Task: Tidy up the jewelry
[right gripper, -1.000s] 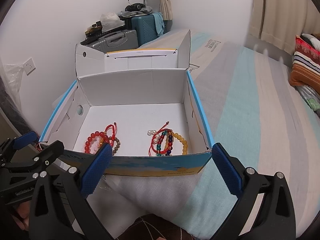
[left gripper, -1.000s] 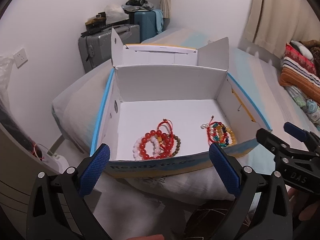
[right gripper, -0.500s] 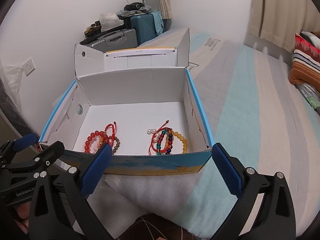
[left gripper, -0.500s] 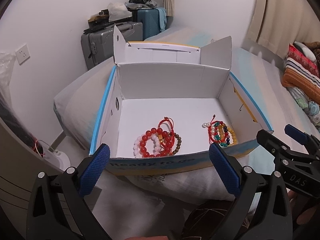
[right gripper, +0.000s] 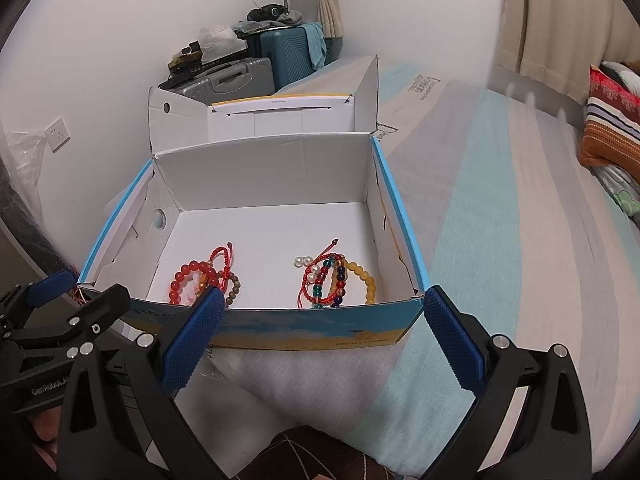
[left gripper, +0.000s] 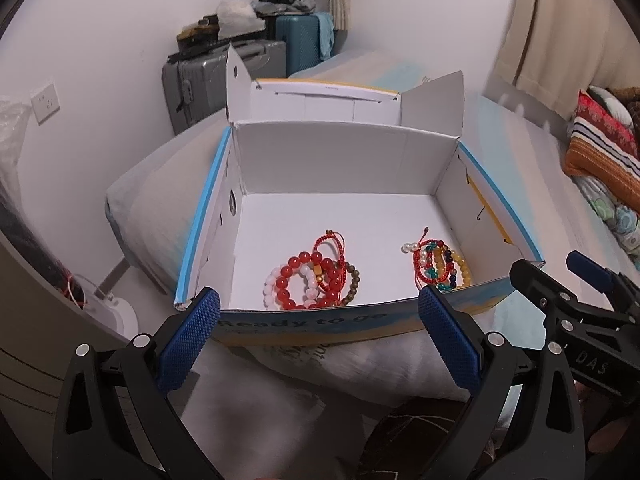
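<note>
An open white cardboard box with blue rims rests on a pillow on the bed; it also shows in the right wrist view. Inside lie two heaps of bead bracelets: a red, pink and brown heap at the left and a multicoloured heap with yellow beads and pearls at the right. Both heaps show in the right wrist view, the red one and the multicoloured one. My left gripper is open and empty before the box's front wall. My right gripper is open and empty beside it.
The box's lid stands open behind it. Grey and teal suitcases with clutter stand against the wall at the back. The striped bed sheet stretches to the right, with folded blankets at the far right.
Both grippers have drifted slightly, so the box sits a little lower and nearer in both views. The bracelets have not moved. Both grippers stay open.
</note>
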The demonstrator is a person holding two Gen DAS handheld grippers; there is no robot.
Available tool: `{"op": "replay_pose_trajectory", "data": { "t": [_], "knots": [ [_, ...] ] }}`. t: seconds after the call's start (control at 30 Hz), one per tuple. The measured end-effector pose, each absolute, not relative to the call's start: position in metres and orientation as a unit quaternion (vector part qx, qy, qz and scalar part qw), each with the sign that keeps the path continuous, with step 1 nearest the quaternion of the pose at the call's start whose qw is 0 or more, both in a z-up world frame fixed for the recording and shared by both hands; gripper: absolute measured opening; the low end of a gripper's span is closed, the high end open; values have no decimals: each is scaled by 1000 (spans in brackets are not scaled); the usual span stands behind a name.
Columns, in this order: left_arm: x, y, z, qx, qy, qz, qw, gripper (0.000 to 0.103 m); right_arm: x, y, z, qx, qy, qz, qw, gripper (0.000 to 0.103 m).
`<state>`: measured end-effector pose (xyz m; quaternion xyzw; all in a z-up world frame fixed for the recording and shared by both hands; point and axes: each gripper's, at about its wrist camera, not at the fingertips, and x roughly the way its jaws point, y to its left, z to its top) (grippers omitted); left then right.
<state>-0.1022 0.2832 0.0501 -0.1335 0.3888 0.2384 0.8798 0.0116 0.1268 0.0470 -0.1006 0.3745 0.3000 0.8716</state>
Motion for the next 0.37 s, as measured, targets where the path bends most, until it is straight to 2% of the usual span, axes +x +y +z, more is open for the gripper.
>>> {"op": "replay_pose_trajectory", "data": {
  "t": [0.37],
  "knots": [
    [-99,279,50,-114,396,244,878,97,15,122,44,-94,381,290,873,96]
  ]
}}
